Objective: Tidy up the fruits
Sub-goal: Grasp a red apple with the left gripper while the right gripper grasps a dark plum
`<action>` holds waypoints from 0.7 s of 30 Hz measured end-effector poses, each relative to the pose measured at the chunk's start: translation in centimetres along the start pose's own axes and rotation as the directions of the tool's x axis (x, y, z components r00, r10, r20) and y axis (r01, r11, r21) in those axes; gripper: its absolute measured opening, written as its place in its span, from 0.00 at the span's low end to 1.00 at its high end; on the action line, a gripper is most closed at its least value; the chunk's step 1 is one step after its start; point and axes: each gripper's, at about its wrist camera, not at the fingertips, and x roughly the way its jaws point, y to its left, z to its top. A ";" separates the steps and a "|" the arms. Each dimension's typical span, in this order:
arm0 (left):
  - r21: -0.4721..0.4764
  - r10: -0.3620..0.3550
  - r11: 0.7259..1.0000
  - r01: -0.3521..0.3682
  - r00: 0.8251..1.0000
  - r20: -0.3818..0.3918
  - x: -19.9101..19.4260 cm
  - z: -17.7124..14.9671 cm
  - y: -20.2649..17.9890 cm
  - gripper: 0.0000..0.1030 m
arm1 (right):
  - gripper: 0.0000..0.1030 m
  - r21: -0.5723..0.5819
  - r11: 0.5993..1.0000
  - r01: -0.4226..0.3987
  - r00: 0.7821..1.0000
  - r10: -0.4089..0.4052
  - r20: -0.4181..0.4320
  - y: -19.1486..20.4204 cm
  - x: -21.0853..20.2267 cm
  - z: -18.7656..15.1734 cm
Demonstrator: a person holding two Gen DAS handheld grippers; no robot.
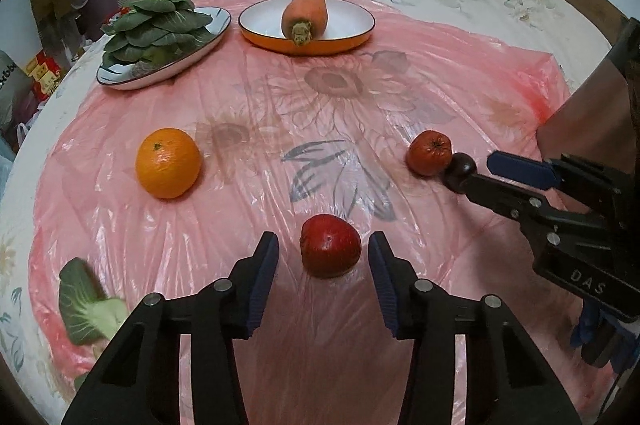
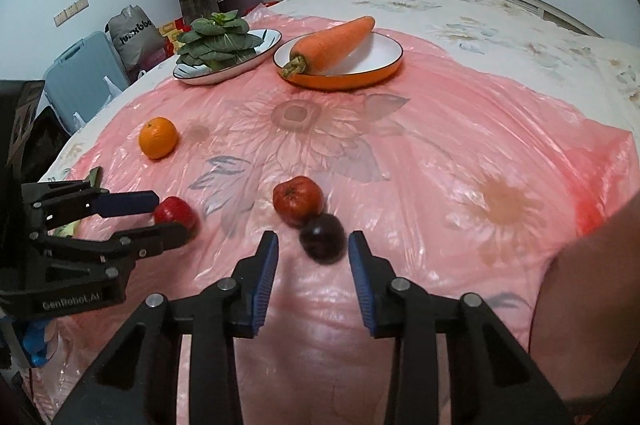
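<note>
A red apple (image 1: 330, 251) lies on the pink plastic sheet between the open fingers of my left gripper (image 1: 323, 251), untouched; it also shows in the right wrist view (image 2: 176, 213). My right gripper (image 2: 313, 245) is open around a dark plum (image 2: 322, 237), which touches an orange-red persimmon-like fruit (image 2: 298, 201). In the left wrist view the plum (image 1: 460, 169) and that fruit (image 1: 429, 153) sit at the right gripper's tips (image 1: 476, 167). An orange (image 1: 168, 162) lies alone at the left.
At the back, an orange-rimmed plate (image 1: 344, 21) holds a carrot (image 1: 305, 13), and a white plate (image 1: 160, 69) holds leafy greens (image 1: 158, 25). A loose bok choy piece (image 1: 86, 301) lies at the near left. The bed edge and clutter are at the left.
</note>
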 end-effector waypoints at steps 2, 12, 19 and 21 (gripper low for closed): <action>0.006 0.005 1.000 -0.005 1.000 -0.004 0.4 0.0 -0.1 0.37 | 0.40 -0.005 1.000 0.007 1.000 -0.007 -0.008 0.0 0.5 0.2; 0.017 0.004 1.000 -0.004 1.000 -0.025 1.2 0.1 -0.2 0.27 | 0.28 -0.026 0.999 0.028 0.999 -0.029 -0.044 0.1 2.1 0.1; 0.005 -0.012 1.000 0.013 0.999 -0.047 1.6 0.3 0.0 0.27 | 0.22 -0.037 0.998 0.042 0.996 -0.045 -0.077 0.0 3.1 0.2; -0.003 -0.025 1.000 0.025 0.999 -0.048 1.7 0.3 0.2 0.27 | 0.21 -0.020 0.999 0.031 0.996 -0.033 -0.079 -0.3 3.1 0.2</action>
